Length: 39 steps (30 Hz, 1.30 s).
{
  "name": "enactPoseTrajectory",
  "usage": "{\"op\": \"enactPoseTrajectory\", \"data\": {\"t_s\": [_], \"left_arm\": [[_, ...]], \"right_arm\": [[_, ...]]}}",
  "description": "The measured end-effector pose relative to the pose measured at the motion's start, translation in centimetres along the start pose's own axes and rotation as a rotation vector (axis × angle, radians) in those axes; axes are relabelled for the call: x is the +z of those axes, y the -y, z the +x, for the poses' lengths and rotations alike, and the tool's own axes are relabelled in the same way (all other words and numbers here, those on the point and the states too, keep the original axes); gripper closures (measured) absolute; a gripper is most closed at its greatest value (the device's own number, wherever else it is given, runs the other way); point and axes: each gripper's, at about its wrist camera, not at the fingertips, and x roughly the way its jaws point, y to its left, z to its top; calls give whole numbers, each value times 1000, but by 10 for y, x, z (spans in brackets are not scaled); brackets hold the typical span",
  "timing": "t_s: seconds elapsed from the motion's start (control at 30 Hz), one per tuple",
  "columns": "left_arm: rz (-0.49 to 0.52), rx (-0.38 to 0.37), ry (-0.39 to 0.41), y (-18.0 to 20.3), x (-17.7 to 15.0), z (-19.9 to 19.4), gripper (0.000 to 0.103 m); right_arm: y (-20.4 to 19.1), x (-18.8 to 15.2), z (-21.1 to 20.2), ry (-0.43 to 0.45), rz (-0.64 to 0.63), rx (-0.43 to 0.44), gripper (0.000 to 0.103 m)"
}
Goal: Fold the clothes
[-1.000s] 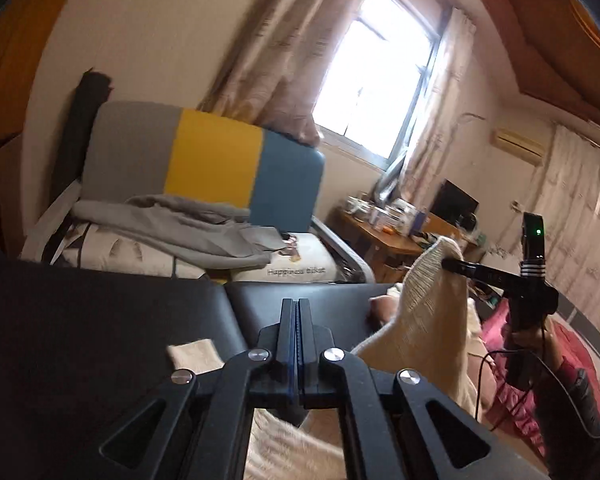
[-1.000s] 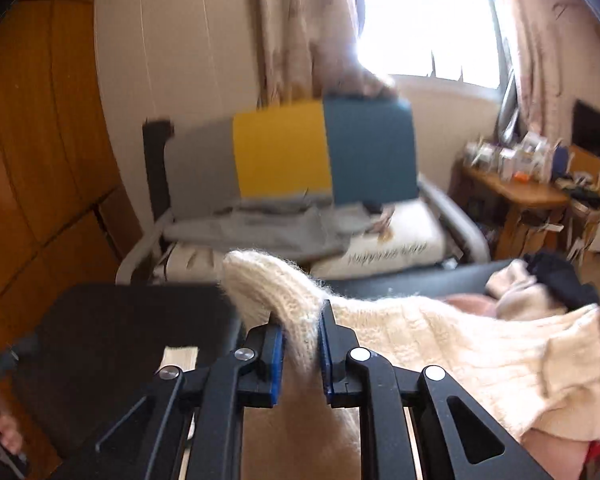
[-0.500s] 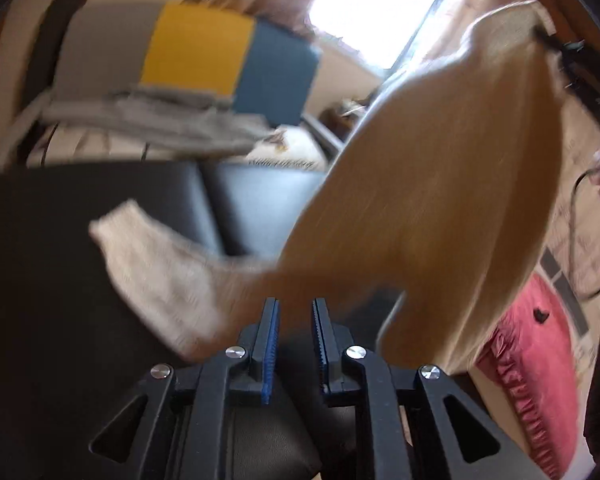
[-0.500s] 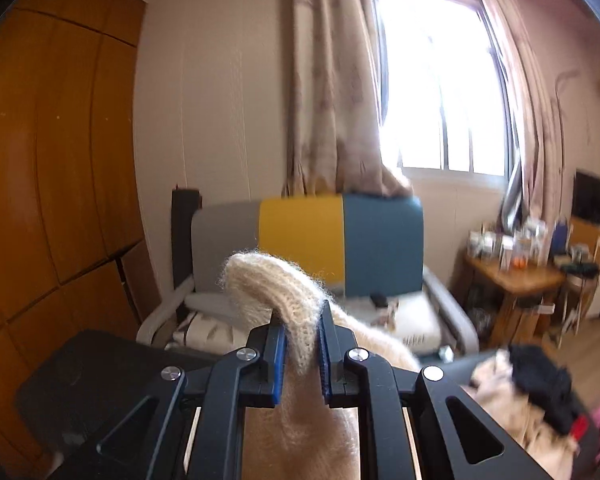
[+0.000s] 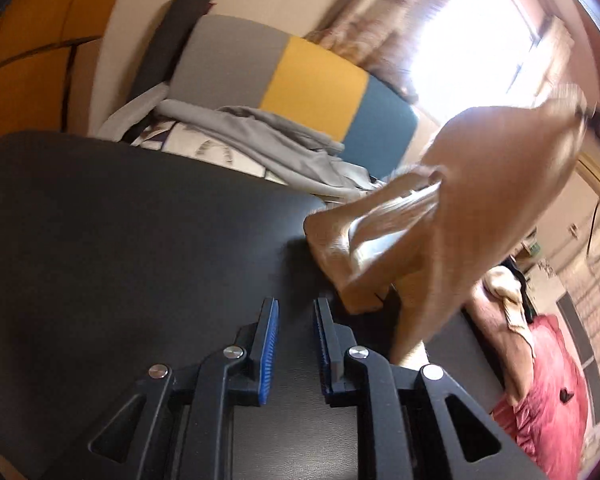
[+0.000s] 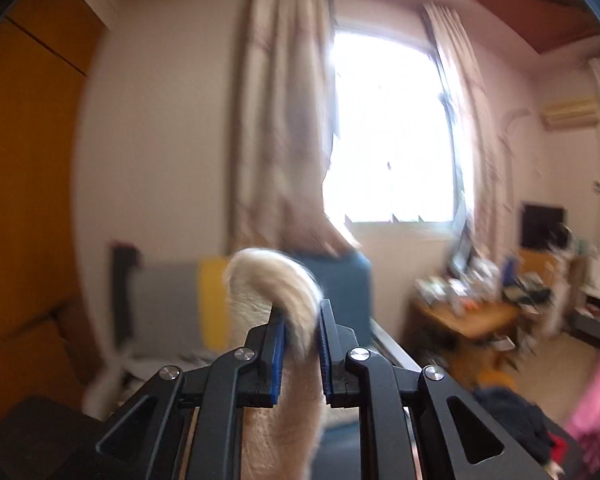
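Knit sweater (image 6: 276, 300), cream, soft & floppy, light-ish; hangs off right gripper (image 6: 300, 344), pinched at a bunched edge, tail dragging over black table (image 5: 120, 240) far edge. Left gripper (image 5: 294, 344) opening, empty; grab loose hem next.

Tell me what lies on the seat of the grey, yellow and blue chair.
A crumpled grey garment lies across a white printed cushion on the chair. The garment covers most of the cushion, so the seat beneath is hidden.
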Motion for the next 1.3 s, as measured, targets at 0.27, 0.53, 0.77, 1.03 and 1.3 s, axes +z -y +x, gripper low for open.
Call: {"op": "enactPoseTrajectory", "data": {"t_s": [0.27,0.53,0.77,1.03,1.3], "left_arm": [[-16,6,-82,-9,-15,26,86],[-45,-46,-112,-5,-11,61,85],[-13,-35,-155,-11,-20,65,83],[-89,-1,-202,-48,-36,67,83],[-187,44,-179,-82,-32,56,83]], "right_arm": [[77,-114,52,-252,80,-101,85],[-86,-264,73,-617,-147,476,58],[-241,-320,121,-704,-391,579,58],[-332,-351,189,-795,-679,411,49],[-343,-358,221,-814,-744,281,96]]}}
